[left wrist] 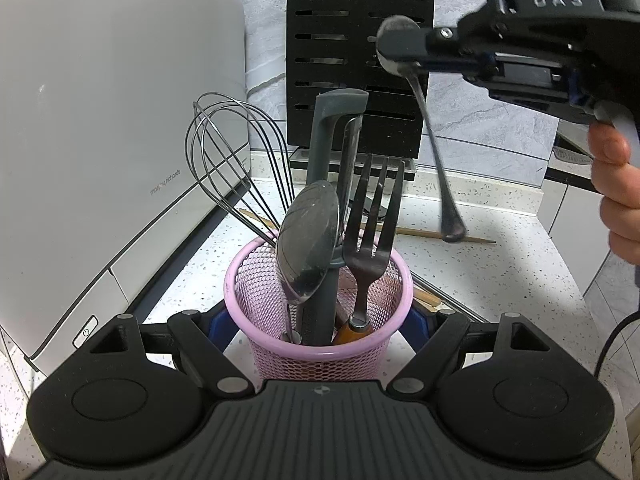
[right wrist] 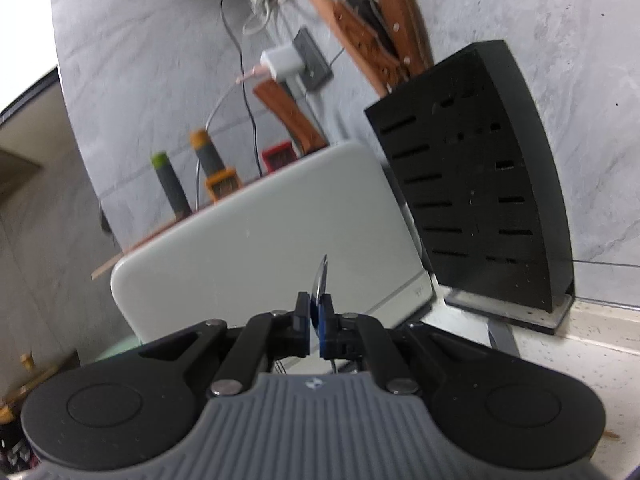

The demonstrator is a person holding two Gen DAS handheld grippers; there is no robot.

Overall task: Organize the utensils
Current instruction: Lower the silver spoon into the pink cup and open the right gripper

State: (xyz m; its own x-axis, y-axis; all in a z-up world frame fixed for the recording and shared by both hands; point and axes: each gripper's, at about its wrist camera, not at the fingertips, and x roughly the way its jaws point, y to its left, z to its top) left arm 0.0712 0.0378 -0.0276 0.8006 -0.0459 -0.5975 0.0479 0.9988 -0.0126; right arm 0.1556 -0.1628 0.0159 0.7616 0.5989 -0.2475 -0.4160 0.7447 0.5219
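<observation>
A pink mesh cup [left wrist: 320, 356] stands on the speckled counter with my left gripper [left wrist: 318, 320] shut around it, one pad on each side. In the cup stand a whisk [left wrist: 232, 156], a large spoon [left wrist: 310, 240], a fork [left wrist: 370, 232] and a grey-handled tool [left wrist: 324, 152]. Above and to the right of the cup, my right gripper [left wrist: 394, 46] is shut on the bowl of a small metal spoon [left wrist: 434, 148], whose handle hangs down over the counter. In the right wrist view the spoon [right wrist: 321, 280] shows edge-on between the pads of the right gripper [right wrist: 318, 320].
A white appliance [left wrist: 100, 140] fills the left side. A black knife block [left wrist: 356, 68] stands behind the cup against the grey wall. Wooden chopsticks [left wrist: 424, 234] lie on the counter behind the cup. A person's hand [left wrist: 620, 192] holds the right gripper. The counter edge runs along the right.
</observation>
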